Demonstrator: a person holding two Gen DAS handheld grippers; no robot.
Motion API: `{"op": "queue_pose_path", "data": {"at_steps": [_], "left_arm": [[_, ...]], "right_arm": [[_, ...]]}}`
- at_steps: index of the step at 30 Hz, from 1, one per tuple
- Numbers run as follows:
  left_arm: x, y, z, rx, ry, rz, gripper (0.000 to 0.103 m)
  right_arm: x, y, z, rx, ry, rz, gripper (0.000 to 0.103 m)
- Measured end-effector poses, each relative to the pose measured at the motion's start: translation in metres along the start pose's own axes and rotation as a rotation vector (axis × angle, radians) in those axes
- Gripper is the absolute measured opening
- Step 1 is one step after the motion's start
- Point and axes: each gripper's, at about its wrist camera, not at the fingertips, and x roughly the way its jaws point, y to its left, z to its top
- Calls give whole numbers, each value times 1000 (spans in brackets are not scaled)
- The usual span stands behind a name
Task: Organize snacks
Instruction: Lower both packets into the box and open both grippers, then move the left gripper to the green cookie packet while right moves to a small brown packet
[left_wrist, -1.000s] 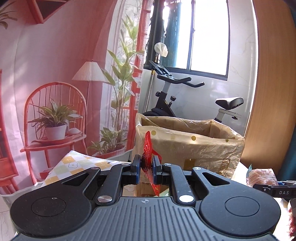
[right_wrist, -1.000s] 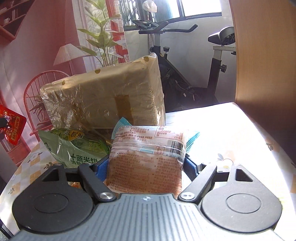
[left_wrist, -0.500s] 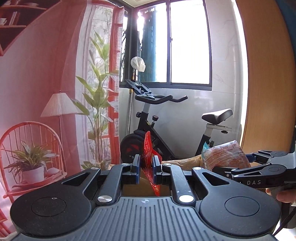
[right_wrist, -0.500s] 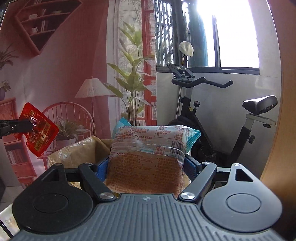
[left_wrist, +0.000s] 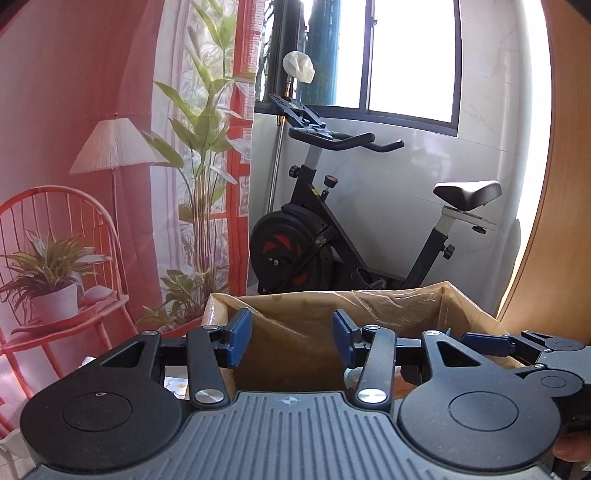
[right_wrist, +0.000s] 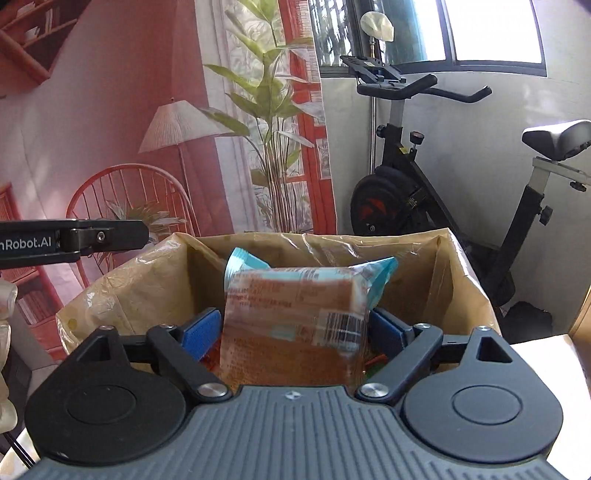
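My left gripper (left_wrist: 291, 338) is open and empty above the near rim of a cardboard box (left_wrist: 463, 295) lined with clear plastic. The red snack packet is out of sight. My right gripper (right_wrist: 295, 330) has its jaws spread, with a brown-and-blue bread packet (right_wrist: 295, 314) standing between them over the open box (right_wrist: 458, 280); the left pad stands a little off the packet. The right gripper also shows at the right edge of the left wrist view (left_wrist: 517, 347), and the left gripper's arm (right_wrist: 74, 240) shows at the left of the right wrist view.
An exercise bike (left_wrist: 325, 229) stands behind the box by a window. A printed backdrop with a red chair (left_wrist: 55, 240), lamp and plants hangs at the left. A wooden panel (left_wrist: 561, 184) rises at the right. A patterned tablecloth (left_wrist: 175, 382) shows under the left gripper.
My left gripper has opened and the red packet is gone from it. Both grippers have dropped to the box's open top. The right jaws have widened around the bread packet.
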Motion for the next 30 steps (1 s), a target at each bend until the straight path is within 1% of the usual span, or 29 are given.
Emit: {"op": "queue_pose_path", "data": {"at_steps": [2, 5, 7, 9, 12, 14, 19, 23, 27, 30], "left_arm": [[-7, 5, -3, -13, 4, 2, 50], [-24, 15, -7, -38, -3, -5, 50], [-37, 22, -11, -42, -10, 4, 50], [-55, 31, -18, -60, -12, 21, 50], [-77, 51, -29, -118, 7, 28, 50], [-90, 62, -39, -142, 14, 23, 50], [-121, 85, -75, -144, 31, 60, 50], [-128, 94, -104, -133, 69, 78, 50], [-123, 100, -131, -165, 123, 77, 48], [-114, 102, -146, -178, 160, 66, 45]], "right_arm": [[-9, -2, 4, 13, -14, 4, 94], [-27, -3, 6, 9, -44, 25, 92], [-40, 0, 5, -8, -62, 29, 86], [-53, 3, 1, -22, -80, 37, 84], [-72, 5, -10, -17, -96, 57, 76], [-84, 4, -20, -15, -106, 72, 74], [-111, -1, -49, -3, -118, 66, 67], [-121, -12, -81, 44, -86, 37, 61], [-112, -22, -111, 81, 6, 7, 49], [-101, -27, -131, 74, 77, 4, 40]]}}
